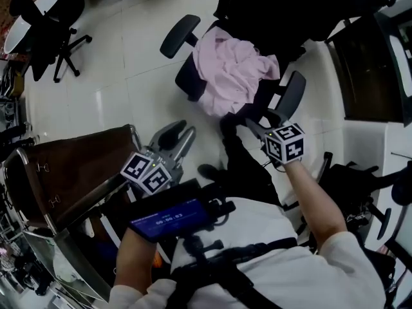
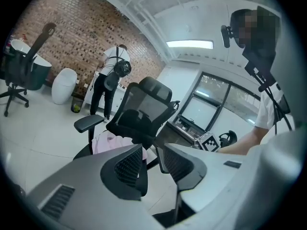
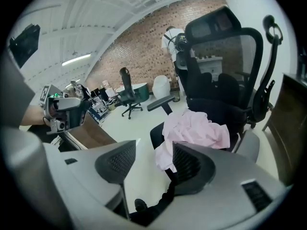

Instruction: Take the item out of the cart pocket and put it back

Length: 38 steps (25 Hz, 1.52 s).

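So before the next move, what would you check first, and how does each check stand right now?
1. The left gripper empty, jaws apart: ok.
2. The right gripper empty, jaws apart: ok.
3. The brown cart pocket near a gripper: ok, the left gripper is close beside it.
4. Pocket's contents visible: cannot tell.
5. A gripper aimed at the pocket: not ok, both face the chair.

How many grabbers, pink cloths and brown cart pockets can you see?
Grippers: 2, the left gripper and the right gripper, both open and empty
Cloths: 1, the pink cloth
Pockets: 1, the brown cart pocket
Total: 4
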### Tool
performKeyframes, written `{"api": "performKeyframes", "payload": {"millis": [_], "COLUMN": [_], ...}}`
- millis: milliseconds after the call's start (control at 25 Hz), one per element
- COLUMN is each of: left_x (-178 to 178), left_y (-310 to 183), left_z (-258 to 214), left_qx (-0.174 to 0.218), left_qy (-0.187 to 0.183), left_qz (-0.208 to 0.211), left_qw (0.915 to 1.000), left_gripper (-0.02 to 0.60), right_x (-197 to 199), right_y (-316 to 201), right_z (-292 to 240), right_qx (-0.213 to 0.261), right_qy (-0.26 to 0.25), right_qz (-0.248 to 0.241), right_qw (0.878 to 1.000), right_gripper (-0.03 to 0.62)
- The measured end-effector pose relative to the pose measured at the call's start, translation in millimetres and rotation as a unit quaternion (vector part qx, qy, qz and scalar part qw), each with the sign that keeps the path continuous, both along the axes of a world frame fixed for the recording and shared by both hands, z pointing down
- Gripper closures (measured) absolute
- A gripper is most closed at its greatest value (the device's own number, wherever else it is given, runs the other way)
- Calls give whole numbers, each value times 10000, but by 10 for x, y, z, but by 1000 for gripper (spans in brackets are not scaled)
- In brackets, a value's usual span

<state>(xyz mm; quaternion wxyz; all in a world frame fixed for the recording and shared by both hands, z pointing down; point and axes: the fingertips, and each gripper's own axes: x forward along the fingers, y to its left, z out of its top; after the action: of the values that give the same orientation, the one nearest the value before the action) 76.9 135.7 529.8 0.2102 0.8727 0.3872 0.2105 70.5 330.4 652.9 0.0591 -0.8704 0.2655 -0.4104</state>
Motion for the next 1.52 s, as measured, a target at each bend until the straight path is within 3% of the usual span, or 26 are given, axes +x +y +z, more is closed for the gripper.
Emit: {"api": "performKeyframes", "payload": {"millis": [760, 1160, 1520], "left_x": [540, 816, 749], "left_y": [494, 659, 566], "left_z": [489, 539, 402], "left_qx": [310, 220, 64], "left_qy": [-445, -500, -374], "left_qz": [591, 570, 299], "left_qw": [9968, 9969, 9988], "left_gripper": [443, 443, 451], "right_x": [381, 592, 599], "right_y": [316, 372, 372], "right_z": [388, 480, 357], "right_qx": [-41, -51, -36], "right_qy": [-262, -331, -192], "right_qz": [337, 328, 332], "right_qw": [9991, 9989, 9993], "right_gripper": [345, 345, 347]}}
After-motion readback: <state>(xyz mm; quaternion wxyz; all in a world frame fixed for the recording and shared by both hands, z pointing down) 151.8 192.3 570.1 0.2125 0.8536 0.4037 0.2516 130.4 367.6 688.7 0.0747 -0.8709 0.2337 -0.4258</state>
